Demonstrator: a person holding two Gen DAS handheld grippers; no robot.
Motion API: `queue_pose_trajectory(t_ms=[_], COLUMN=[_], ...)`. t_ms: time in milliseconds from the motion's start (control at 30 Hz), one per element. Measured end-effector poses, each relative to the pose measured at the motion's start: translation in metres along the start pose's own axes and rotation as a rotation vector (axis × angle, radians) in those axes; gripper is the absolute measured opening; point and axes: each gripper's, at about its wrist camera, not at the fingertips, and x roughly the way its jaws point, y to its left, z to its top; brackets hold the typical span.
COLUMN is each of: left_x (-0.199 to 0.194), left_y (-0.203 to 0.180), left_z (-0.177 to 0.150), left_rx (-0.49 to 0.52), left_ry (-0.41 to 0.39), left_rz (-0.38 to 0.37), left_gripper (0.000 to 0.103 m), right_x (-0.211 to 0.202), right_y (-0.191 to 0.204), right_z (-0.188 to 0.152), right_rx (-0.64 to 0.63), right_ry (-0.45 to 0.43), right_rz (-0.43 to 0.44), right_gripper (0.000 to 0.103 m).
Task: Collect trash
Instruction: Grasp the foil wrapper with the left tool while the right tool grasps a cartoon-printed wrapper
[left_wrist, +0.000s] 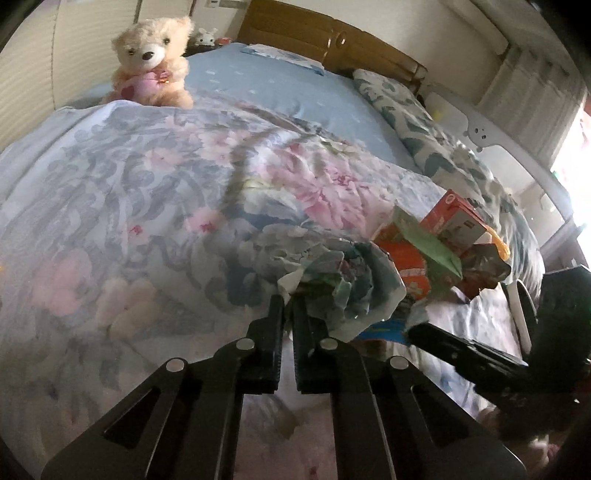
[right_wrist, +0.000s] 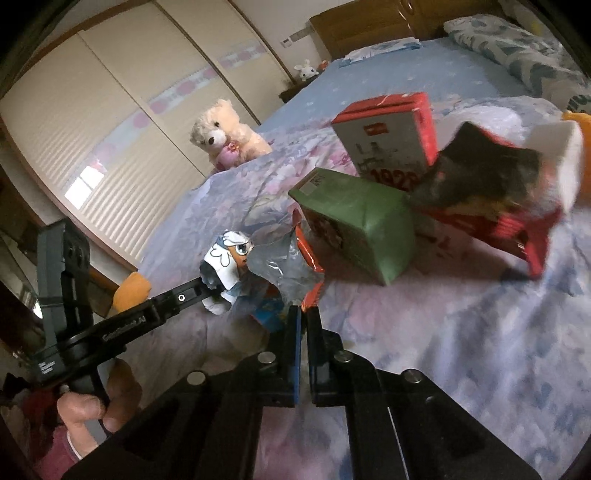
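Left claw (left_wrist: 289, 301) pinches crumpled wrapper (left_wrist: 343, 284); right claw (right_wrist: 306, 312) grips orange packet (right_wrist: 312, 258).

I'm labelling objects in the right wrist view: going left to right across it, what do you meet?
Left claw → teddy bear → cartoon wrapper → green box → red-and-white box → torn red packet.

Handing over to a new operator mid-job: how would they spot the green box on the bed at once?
Start at the flowered quilt on the bed, and find the trash heap on it. The green box lies tilted at the heap's front, below the red and white carton and left of the torn red packet. It is the only plain green thing there.
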Motion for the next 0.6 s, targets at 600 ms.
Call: queue_pose_trajectory(t_ms=[600], left_x=[-0.030], left_y=[-0.052], left_z=[-0.047], left_rx=[0.006], left_ry=[-0.006], left_rz=[-0.067], left_gripper=[0.003], right_x=[-0.086], right_y=[-0.028], right_z=[-0.034], right_rx=[0.010], right_ry=[-0.088], right_rz=[-0.078], right_gripper=[0.003])
